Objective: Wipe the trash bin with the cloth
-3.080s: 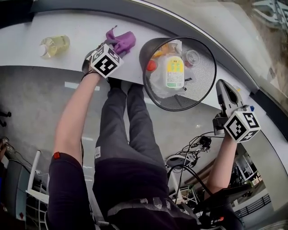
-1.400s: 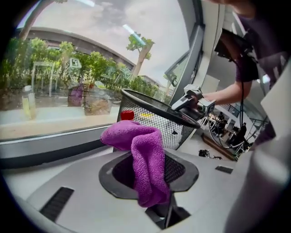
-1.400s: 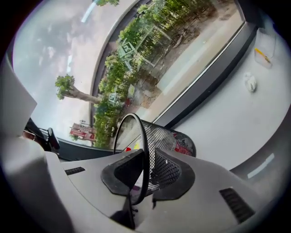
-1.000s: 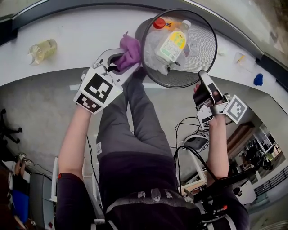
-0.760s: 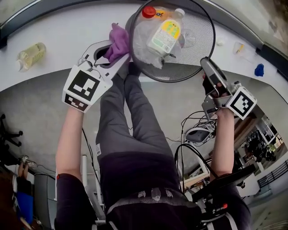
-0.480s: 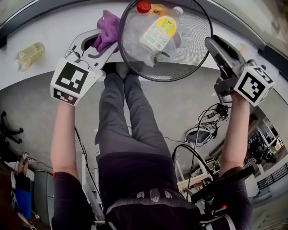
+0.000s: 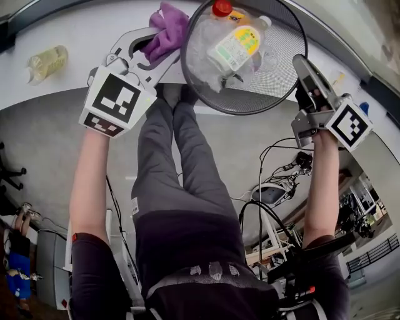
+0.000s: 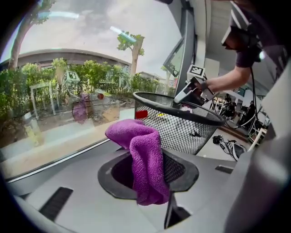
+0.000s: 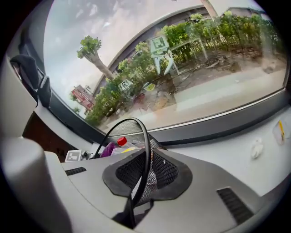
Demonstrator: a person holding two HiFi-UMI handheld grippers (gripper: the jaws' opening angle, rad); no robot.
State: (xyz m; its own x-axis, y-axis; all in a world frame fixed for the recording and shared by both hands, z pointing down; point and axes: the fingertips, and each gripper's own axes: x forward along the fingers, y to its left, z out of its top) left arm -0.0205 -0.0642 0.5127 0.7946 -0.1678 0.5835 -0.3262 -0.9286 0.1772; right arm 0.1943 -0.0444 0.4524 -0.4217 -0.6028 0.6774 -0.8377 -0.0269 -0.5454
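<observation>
Head view: trash bin point(image 7: 250, 105) rim cut off by top edge; floor buried under bottles point(image 7: 237, 47), label print too small to read. Left fingers point(image 8: 116, 179): cloth point(image 8: 143, 159) fills the gap, pad contact hidden. Right fingers point(image 9: 179, 175), jaws just closing: mesh between them covers pad faces. Specks point(image 9: 257, 148) on counter point(image 9: 236, 159) right of them: can't ID.

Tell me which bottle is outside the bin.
The yellowish bottle on the sill, left of the cloth; the labelled bottle and the red-capped bottle lie inside the bin.
</observation>
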